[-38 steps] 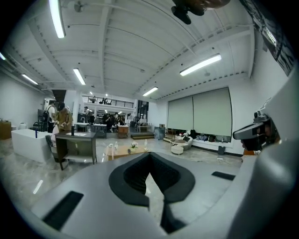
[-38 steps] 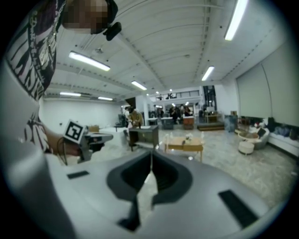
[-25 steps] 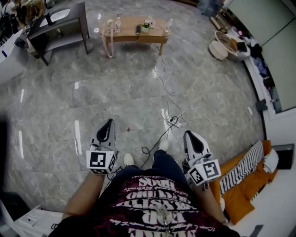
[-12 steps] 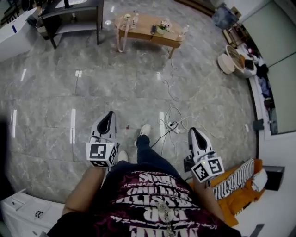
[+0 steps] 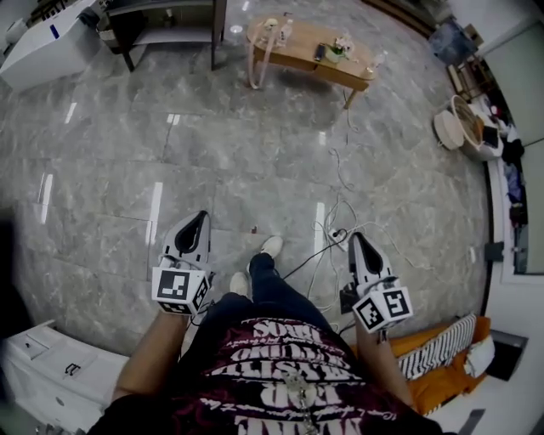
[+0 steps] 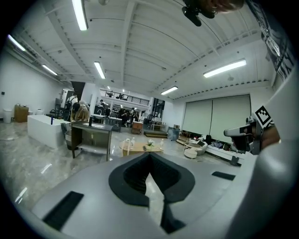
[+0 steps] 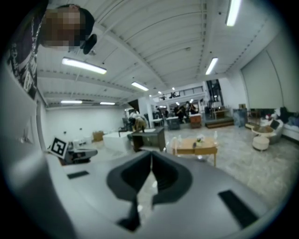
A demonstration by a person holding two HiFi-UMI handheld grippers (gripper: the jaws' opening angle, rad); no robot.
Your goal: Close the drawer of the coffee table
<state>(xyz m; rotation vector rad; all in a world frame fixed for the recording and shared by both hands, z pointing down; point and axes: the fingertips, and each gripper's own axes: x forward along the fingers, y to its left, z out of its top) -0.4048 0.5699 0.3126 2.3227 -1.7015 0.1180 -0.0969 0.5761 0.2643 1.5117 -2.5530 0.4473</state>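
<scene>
1. Currently we stand well short of the coffee table [image 5: 310, 53], which sits far ahead of us across the grey marble floor [image 5: 212, 161]. Its drawer is too small to make out from here.
2. Our left gripper [image 5: 200, 218] is held low in front of us and points toward the coffee table. Its jaws are pressed together with nothing between them.
3. Our right gripper [image 5: 354, 238] points the same way, its jaws likewise closed and empty. Both grippers are well apart from the coffee table.
4. Several small items stand on the coffee table's top, too small for us to name.
5. Left of the coffee table stands a dark desk [image 5: 170, 13], and farther left a white counter [image 5: 42, 51].
6. Between us and the coffee table, cables [image 5: 336, 212] lie on the floor, trailing from near its right leg toward our feet.
7. Right of the coffee table sits a round pale seat [image 5: 455, 127].
8. Each gripper view shows the coffee table just above its closed jaws.
</scene>
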